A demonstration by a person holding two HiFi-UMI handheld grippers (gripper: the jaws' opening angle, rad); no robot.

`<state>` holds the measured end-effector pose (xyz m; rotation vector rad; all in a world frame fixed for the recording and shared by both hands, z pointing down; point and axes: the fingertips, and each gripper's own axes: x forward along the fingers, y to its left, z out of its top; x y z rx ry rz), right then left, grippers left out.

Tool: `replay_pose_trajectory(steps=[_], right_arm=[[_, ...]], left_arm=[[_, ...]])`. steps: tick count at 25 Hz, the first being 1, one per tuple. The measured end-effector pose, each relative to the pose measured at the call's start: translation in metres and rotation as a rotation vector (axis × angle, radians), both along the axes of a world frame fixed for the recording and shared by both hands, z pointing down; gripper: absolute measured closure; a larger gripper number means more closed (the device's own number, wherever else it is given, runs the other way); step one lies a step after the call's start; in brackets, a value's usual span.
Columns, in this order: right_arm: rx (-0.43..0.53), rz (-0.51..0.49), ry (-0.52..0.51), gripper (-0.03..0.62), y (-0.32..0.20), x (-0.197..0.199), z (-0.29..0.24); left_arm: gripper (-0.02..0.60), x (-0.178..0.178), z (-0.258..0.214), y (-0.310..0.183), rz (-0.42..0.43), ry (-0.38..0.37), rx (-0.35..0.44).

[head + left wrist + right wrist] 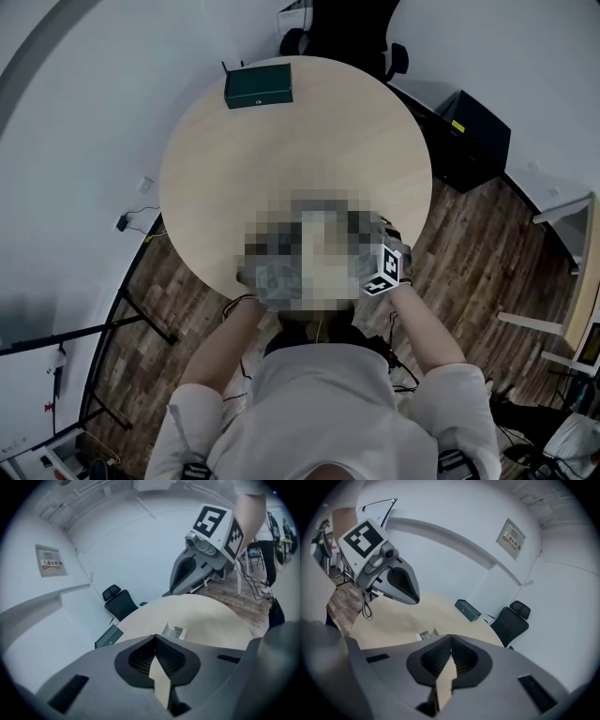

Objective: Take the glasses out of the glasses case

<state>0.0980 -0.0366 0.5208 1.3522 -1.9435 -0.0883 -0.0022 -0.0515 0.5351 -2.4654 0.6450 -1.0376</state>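
Head view is smeared over right at the near edge of the table (216,178), so the left gripper (155,638) can't be made out there. The small white thing (174,631) on the table only peeks over the gripper bodies in both gripper views, no clue what it is. Print on the wall sign (510,537) is too blurry to read. The chair (397,58) is mostly tucked behind the table.
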Motion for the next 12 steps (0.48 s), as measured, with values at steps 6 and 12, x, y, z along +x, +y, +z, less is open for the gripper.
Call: replay_pose_trajectory(steps=[6, 12], right_arm=[[0.118, 0.114, -0.242, 0.582, 0.01, -0.002, -0.055], [0.227, 0.236, -0.531, 0.582, 0.028, -0.004, -0.099]], left_arm=[[0.572, -0.014, -0.049, 0.004, -0.08, 0.257, -0.079], [0.572, -0.03, -0.098, 0.009, -0.153, 0.516, -0.149]])
